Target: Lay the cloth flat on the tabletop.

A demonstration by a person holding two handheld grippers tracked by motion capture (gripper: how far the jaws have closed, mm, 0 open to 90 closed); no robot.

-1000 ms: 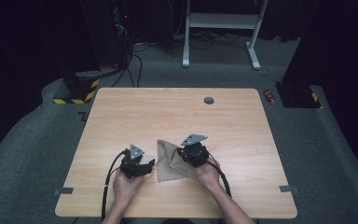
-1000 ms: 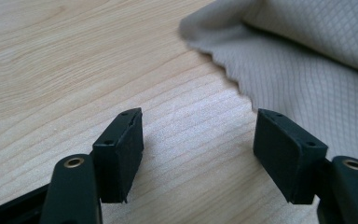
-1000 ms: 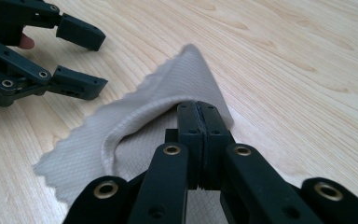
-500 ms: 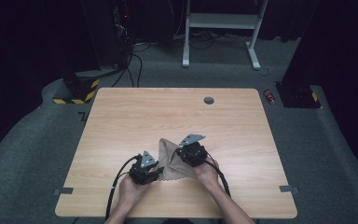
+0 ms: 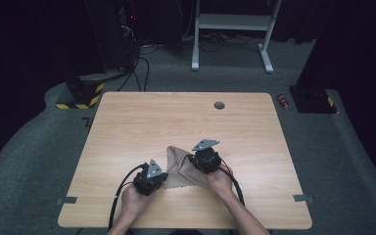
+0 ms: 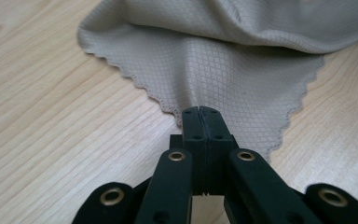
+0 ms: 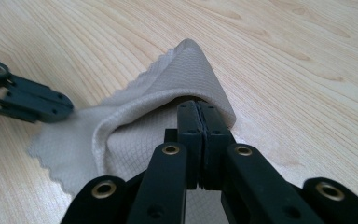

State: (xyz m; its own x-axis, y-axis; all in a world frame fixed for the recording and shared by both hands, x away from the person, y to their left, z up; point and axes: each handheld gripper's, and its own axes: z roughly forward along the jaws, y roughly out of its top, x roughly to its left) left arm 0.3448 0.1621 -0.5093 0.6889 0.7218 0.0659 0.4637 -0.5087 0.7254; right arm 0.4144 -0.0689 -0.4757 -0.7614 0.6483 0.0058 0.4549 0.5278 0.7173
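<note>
Beige cloth (image 5: 181,168) pinched in both shut tongs, left (image 6: 199,112) and right (image 7: 198,106), gripped edges hidden.

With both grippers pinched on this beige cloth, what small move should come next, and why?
Probably lift the left gripper slightly and carry its corner across toward the right gripper. Its jaws are shut on a scalloped corner of the beige diamond-weave cloth, which lies flat on the wooden table, while the right gripper's shut jaws already hold a raised fold. That would likely continue the fold.
</note>
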